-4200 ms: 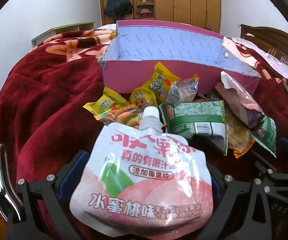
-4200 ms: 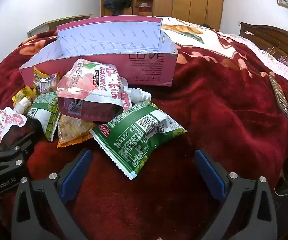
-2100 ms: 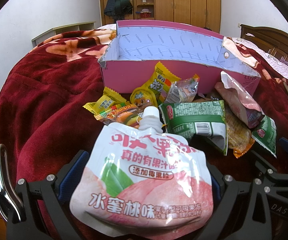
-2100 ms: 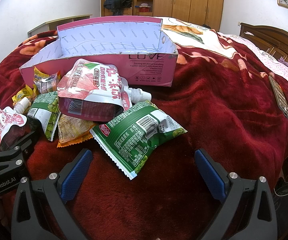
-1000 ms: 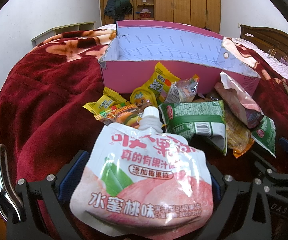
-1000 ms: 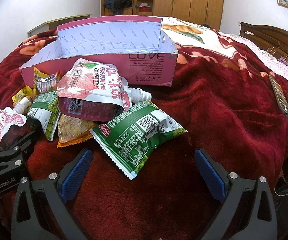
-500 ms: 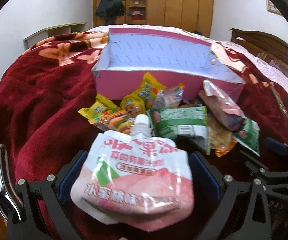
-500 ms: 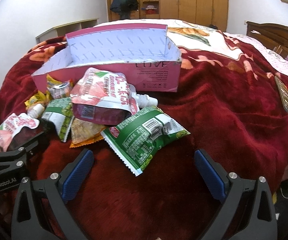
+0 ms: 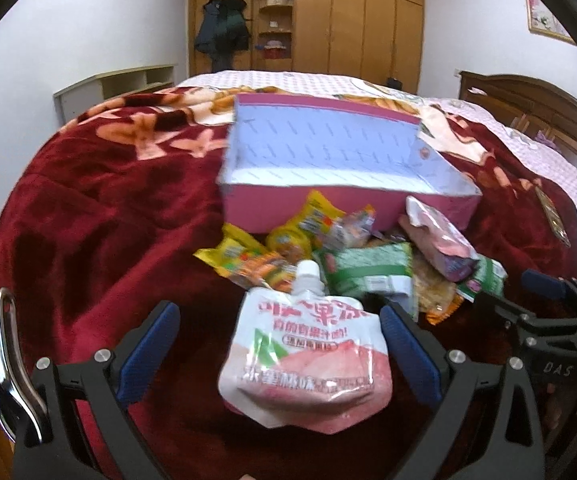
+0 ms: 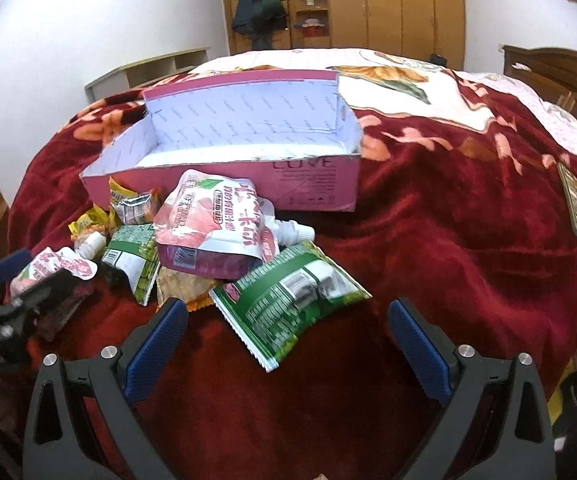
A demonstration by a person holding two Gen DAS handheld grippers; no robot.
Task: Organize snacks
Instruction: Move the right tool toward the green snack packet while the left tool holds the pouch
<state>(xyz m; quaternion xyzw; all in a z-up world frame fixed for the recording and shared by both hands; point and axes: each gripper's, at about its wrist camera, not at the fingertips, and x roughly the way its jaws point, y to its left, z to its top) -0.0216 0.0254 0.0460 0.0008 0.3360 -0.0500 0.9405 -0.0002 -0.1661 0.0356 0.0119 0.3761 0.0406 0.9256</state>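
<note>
Snacks (image 10: 224,248) lying heaped on blanket (image 10: 448,248) just before pink box (image 10: 312,188). Peach pouch (image 9: 308,356) lying between left gripper (image 9: 278,348) fingers, spread wide, seemingly not gripping; view blurred. Right gripper (image 10: 288,344) gaping wide, holding nothing, near green packet (image 10: 288,296).

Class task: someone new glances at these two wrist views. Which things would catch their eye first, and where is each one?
First, the peach jelly pouch with its white cap, lying between the open left gripper's fingers. Behind it, a heap of snack packets lies on the red floral blanket, against the front of the open pink box. The right gripper is open too, behind a green packet.
</note>
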